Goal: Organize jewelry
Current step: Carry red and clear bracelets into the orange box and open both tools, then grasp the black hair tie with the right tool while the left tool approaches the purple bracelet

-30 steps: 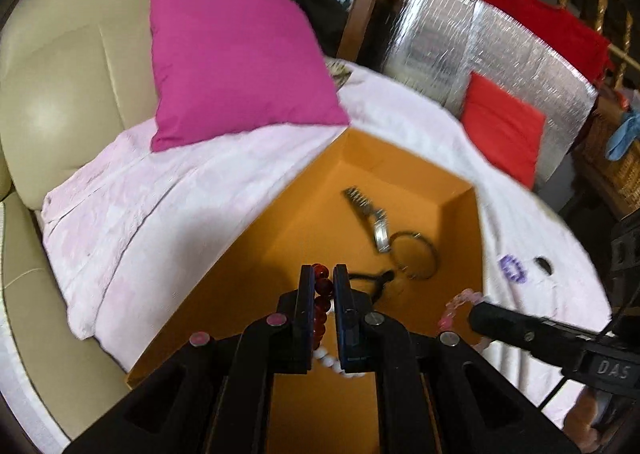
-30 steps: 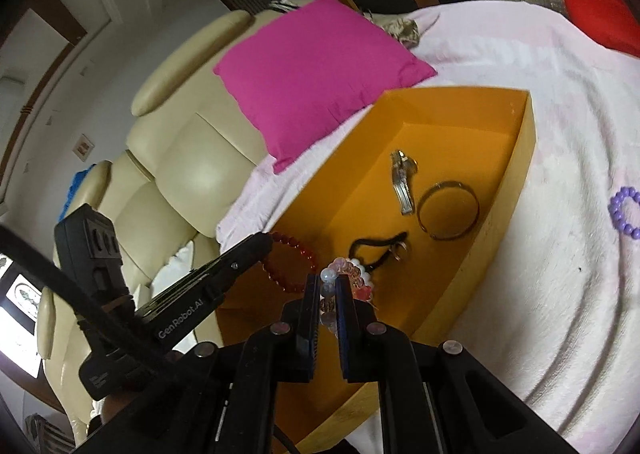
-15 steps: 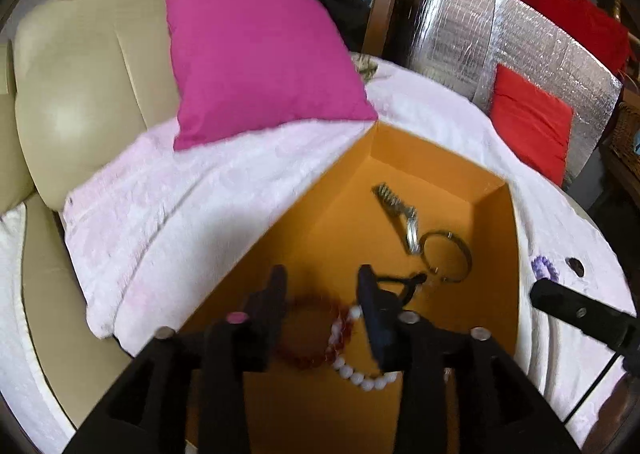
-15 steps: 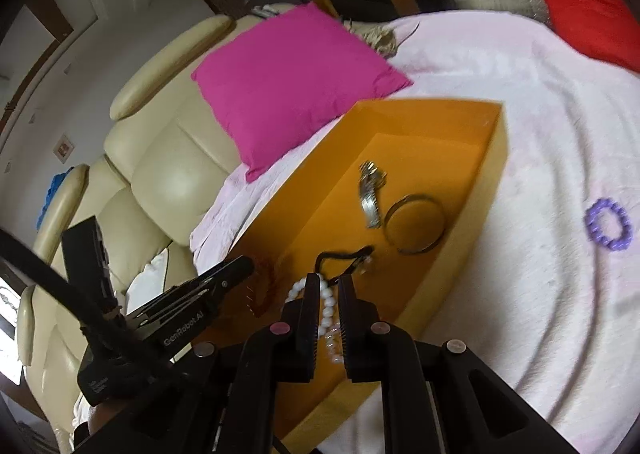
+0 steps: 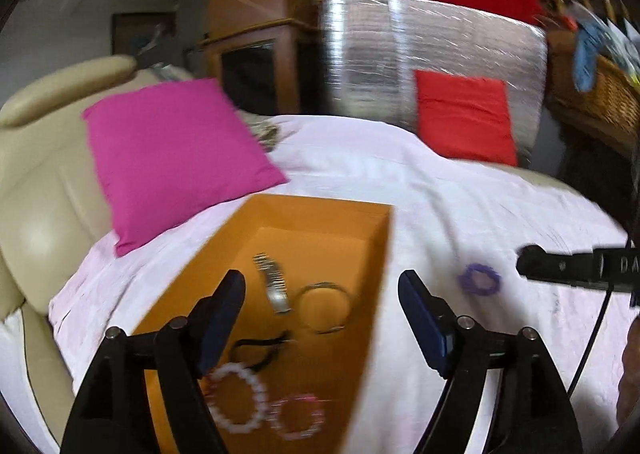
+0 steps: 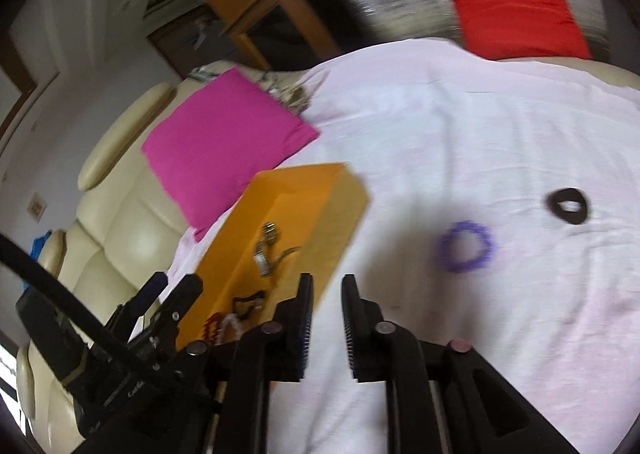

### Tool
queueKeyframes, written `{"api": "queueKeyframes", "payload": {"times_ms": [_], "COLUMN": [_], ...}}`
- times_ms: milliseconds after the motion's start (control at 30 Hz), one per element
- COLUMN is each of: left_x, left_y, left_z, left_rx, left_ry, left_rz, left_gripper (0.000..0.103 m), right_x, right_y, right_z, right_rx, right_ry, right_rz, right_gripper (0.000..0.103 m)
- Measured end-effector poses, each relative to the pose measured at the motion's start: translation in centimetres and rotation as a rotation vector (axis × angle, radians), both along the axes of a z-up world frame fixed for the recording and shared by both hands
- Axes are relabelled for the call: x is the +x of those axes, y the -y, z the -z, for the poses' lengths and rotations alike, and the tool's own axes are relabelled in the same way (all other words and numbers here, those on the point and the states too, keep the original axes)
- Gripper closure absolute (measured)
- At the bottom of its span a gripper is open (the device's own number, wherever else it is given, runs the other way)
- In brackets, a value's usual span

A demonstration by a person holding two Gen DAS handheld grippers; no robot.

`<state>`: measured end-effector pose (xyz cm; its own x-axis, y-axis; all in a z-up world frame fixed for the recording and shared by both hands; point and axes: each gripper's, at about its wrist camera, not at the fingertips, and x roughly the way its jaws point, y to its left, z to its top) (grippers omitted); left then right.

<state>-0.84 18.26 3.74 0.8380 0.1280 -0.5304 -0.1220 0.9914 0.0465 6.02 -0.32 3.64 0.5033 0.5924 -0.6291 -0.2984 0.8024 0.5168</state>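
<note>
Orange box (image 5: 372,294) on pink blanket (image 5: 460,190), open top, set toward blanket's left edge, just below magenta pillow (image 5: 168,150). Inside, far to near: metal watch (image 5: 274,282), thin bangle (image 5: 324,306), black loop (image 5: 256,350), white bead bracelet (image 5: 238,398), pink bead bracelet (image 5: 296,416). Red beads (image 6: 211,324) visible at box's near end in right wrist view, beside white ones. All loose on box floor, none gripped.

Outside box, on blanket to its right: purple bracelet (image 6: 466,246), lying flat, near box wall but apart. Further right: black ring (image 6: 568,205), well apart from box, also flat on blanket.

Left gripper (image 5: 320,294) above near half of box, jaws spread wide, just been opening; nothing between pads, bracelets lying below and free. Right finger past box's right wall, over blanket.

Right gripper (image 6: 326,294) over blanket just right of box's near corner, jaws a narrow gap apart, just been opening; nothing between them, only blanket showing through gap. Purple bracelet ahead and to right of fingertips, not touched.

Frames smeared with motion; bead detail soft.

Surroundings: cream leather sofa (image 5: 40,182) under blanket, red cushion (image 5: 464,122) at far edge against silver foil panel (image 5: 400,54), wooden cabinet (image 5: 248,26) behind.
</note>
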Motion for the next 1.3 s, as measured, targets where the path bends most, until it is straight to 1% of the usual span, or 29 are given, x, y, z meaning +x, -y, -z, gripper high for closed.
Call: {"api": "queueKeyframes", "payload": {"times_ms": [100,200,300,467,600,900,1300], "left_x": [0.8,1.7,2.5,3.5,4.1,5.2,6.4], "left_y": [2.7,5.8,7.8,10.1,11.4,13.5,14.0], "left_z": [0.0,0.3,0.6,1.2,1.6,2.6,4.1], "left_rx": [0.024,0.056,0.075,0.087,0.095,0.111,0.150], "left_ry": [-0.012,-0.026,-0.041,-0.066,-0.082,-0.123,-0.178], "left_rz": [0.040,0.082,0.108,0.127,0.130,0.147,0.135], "left_gripper": [0.023,0.023,0.023,0.023,0.023,0.023,0.023], "right_x": [0.4,0.7,1.0,1.5,1.6,2.4,3.7], "right_y": [3.0,5.5,7.7,10.5,12.5,15.7,17.0], "right_z": [0.0,-0.1,0.1,0.4,0.7,1.3,1.7], "right_rx": [0.014,0.014,0.025,0.028,0.008,0.021,0.071], "right_ry": [-0.008,-0.010,-0.016,-0.021,-0.011,-0.021,-0.045], "right_rz": [0.055,0.104,0.140,0.181,0.210,0.255,0.292], "right_gripper": [0.073,0.073,0.073,0.073,0.073,0.073,0.073]}}
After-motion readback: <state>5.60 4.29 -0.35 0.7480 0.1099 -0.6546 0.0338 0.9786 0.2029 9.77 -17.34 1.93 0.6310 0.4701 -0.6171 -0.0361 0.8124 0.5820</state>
